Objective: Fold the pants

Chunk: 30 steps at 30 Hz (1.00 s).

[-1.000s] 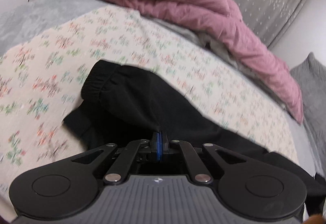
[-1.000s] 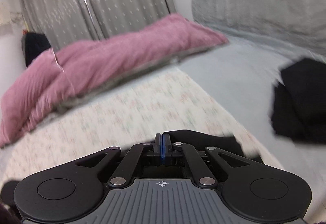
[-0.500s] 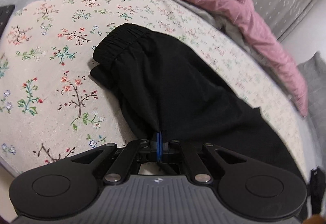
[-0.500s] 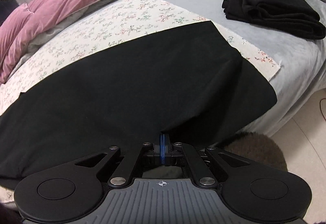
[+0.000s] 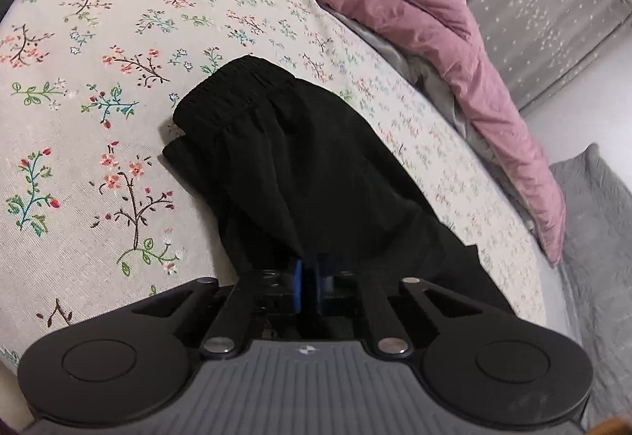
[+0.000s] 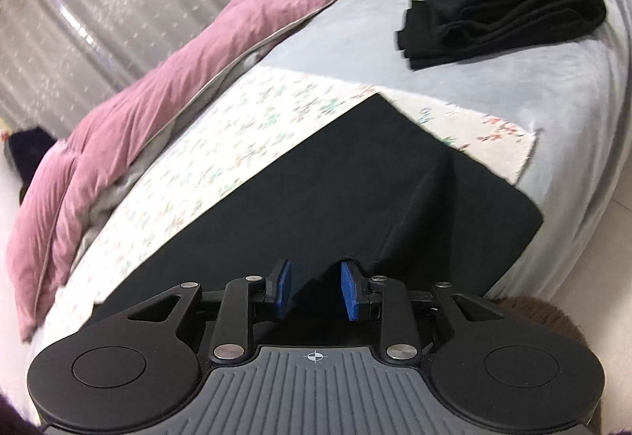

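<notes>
Black pants [image 5: 316, 166] lie on a floral sheet [image 5: 98, 99] on the bed, with the elastic waistband [image 5: 225, 99] at the far left end. My left gripper [image 5: 309, 277] is shut on the near edge of the pants by the waist. In the right wrist view the leg end of the pants [image 6: 355, 198] lies flat and hangs over the bed's front edge. My right gripper [image 6: 314, 287] is open at the near edge of the leg fabric, blue pads apart, gripping nothing.
A pink duvet [image 5: 414, 12] is bunched along the far side of the bed; it also shows in the right wrist view [image 6: 138, 111]. A pile of folded black clothes [image 6: 501, 16] sits on the grey blanket [image 6: 553, 99]. Grey curtains [image 6: 98, 20] hang behind. A brown rug [image 6: 553, 320] lies on the floor.
The pants were swung down and laid flat across the bed. My right gripper has opened and let go of the leg end. My left gripper stays shut on the waist end.
</notes>
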### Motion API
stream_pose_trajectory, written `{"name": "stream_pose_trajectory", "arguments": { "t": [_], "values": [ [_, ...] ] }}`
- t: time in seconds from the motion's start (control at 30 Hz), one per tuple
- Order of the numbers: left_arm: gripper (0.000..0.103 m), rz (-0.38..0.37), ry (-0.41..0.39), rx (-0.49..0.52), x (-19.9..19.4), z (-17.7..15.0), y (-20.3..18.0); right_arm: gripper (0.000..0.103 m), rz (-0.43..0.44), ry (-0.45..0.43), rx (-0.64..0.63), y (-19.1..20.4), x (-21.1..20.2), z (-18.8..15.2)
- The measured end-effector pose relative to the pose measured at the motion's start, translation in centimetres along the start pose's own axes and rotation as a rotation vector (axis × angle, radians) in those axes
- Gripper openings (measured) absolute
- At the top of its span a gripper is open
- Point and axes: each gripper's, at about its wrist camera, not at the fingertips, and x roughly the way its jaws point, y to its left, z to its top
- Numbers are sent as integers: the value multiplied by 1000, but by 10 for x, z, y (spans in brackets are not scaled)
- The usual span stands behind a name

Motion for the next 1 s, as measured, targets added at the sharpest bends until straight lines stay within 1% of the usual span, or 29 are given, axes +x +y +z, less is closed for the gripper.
{"name": "stream_pose_trajectory", "arguments": {
  "t": [0.1, 0.2, 0.23, 0.33, 0.47, 0.5, 0.57, 0.67, 0.8, 0.93, 0.97, 1.0],
  "values": [
    [14, 20, 3, 16, 0, 1, -4, 27, -19, -24, 34, -10, 2, 6],
    [13, 52, 10, 24, 1, 2, -8, 27, -16, -29, 98, -20, 0, 8],
    [13, 61, 15, 23, 1, 2, -9, 27, -5, -49, 110, -22, -3, 8],
    [13, 81, 22, 37, 5, 2, -12, 29, 5, -132, 62, -21, -13, 10],
    [13, 93, 23, 44, 7, 3, -15, 30, 34, -208, 90, -27, -22, 16],
    [13, 96, 23, 43, 7, 2, -16, 29, 15, -210, 86, -27, -22, 16],
    [13, 98, 20, 42, 6, 2, -18, 32, -65, -159, 83, -22, -16, 19],
    [13, 100, 24, 45, 5, 1, -17, 32, -99, -104, 114, -29, -21, 16],
    [13, 105, 31, 50, 6, 0, -17, 32, -112, -65, 128, -37, -31, 10],
    [12, 120, 25, 70, 8, -2, -22, 32, -64, -7, 172, -46, -17, 8],
    [12, 129, 19, 77, 8, -2, -23, 23, -44, 4, 163, -46, -9, 9],
    [12, 135, 13, 80, 7, -3, -26, 15, -46, 3, 150, -45, -4, 9]
  ]
}}
